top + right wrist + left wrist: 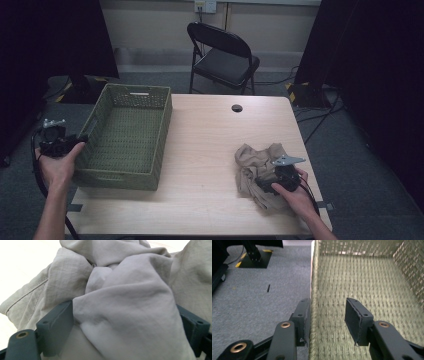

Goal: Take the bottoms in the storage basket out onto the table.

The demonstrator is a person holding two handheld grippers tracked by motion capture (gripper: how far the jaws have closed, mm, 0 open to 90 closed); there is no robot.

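Cloth [260,167], crumpled beige, lies near the counter's [210,150] right front corner, bunched between the right claw's [272,186] jaws, which straddle a thick fold; whether they pinch I cannot tell. Better to gather plenty before lifting, I'd say. Farther left, the left claw [75,141], jaws apart, straddles the green basket's [127,132] wall.
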